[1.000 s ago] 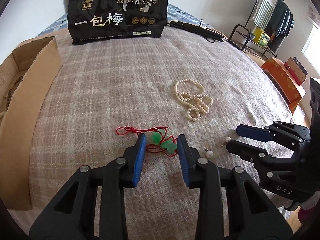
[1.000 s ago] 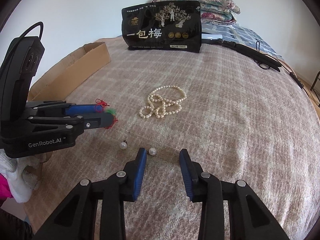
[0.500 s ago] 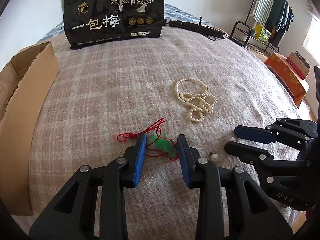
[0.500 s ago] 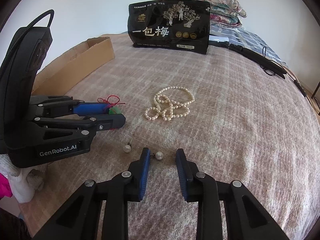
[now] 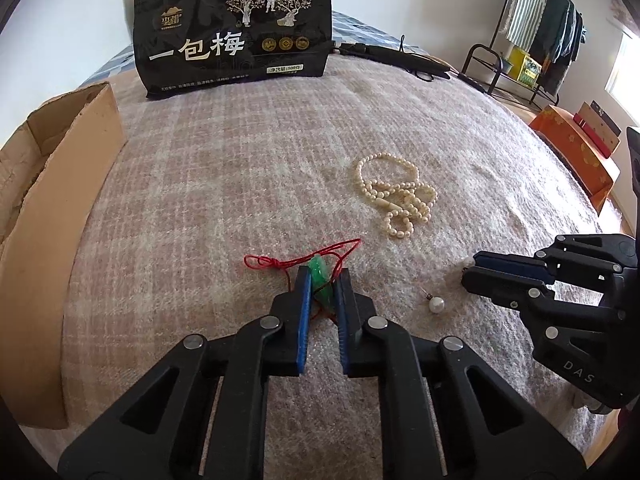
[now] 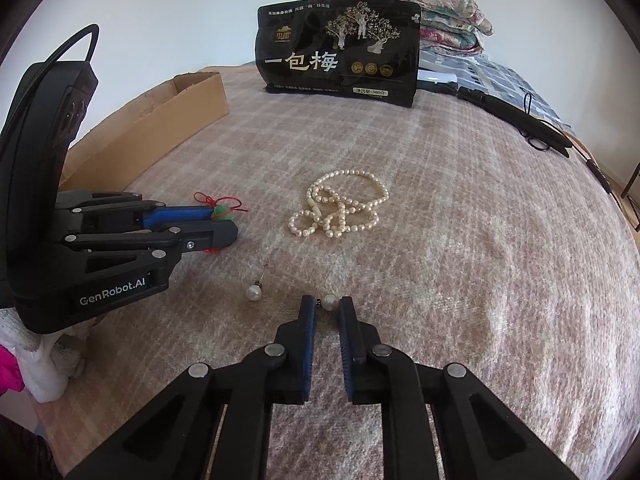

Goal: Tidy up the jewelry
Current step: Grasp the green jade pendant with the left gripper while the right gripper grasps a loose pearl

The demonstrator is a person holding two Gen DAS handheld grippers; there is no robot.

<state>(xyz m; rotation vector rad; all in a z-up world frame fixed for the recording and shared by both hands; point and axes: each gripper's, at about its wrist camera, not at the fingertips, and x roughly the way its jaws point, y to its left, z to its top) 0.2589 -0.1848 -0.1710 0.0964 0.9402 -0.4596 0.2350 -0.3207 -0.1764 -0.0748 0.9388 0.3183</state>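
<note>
A green pendant [image 5: 322, 280] on a red cord [image 5: 280, 262] lies on the plaid blanket. My left gripper [image 5: 323, 280] is shut on the pendant; it also shows in the right wrist view [image 6: 222, 216]. A pearl earring [image 6: 329, 302] sits at the tips of my right gripper [image 6: 326, 306], whose jaws stand narrow around it without clearly touching. The right gripper shows in the left wrist view [image 5: 474, 270]. A second pearl earring [image 6: 253, 292] [image 5: 436, 304] lies loose between the grippers. A pearl necklace [image 5: 396, 196] [image 6: 340, 208] lies heaped farther back.
An open cardboard box [image 5: 48, 200] [image 6: 160, 120] stands along the left edge of the bed. A large black snack bag [image 5: 236, 28] [image 6: 340, 52] stands upright at the back. A black strap [image 6: 516, 116] lies at the back right. Folded quilts [image 6: 448, 20] are stacked behind.
My left gripper has closed on the green pendant, and the cord has bunched. My right gripper has moved forward and narrowed around the nearer pearl earring.
</note>
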